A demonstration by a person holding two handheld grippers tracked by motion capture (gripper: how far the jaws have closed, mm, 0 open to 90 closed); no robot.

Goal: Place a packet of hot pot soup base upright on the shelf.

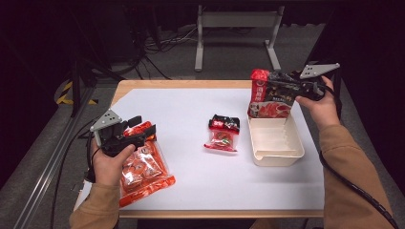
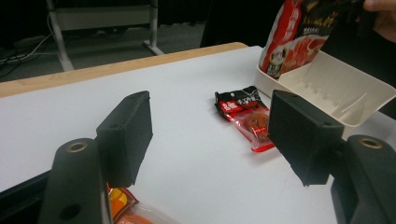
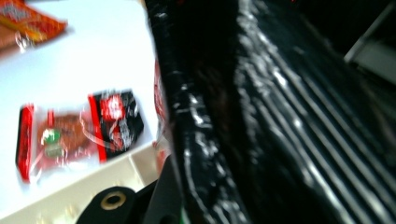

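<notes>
A red-and-black snack bag (image 1: 270, 98) stands upright at the far end of the cream tray (image 1: 277, 155), with my right gripper (image 1: 279, 82) shut on its upper part. In the right gripper view the bag (image 3: 280, 116) is close and blurred. A small red-and-black packet (image 1: 223, 133) lies flat on the white sheet, just left of the tray. My left gripper (image 1: 142, 126) hovers open over the top end of a large orange-red packet (image 1: 145, 174) at the near left. In the left gripper view its jaws (image 2: 210, 135) stand wide apart with nothing between them, and beyond them lie the small packet (image 2: 247, 116) and the tray (image 2: 322, 84).
The white sheet (image 1: 191, 157) covers the wooden table, whose far edge (image 1: 181, 84) is bare. A grey metal frame (image 1: 234, 28) stands on the floor behind the table. Cables (image 1: 148, 52) lie on the floor at the far left.
</notes>
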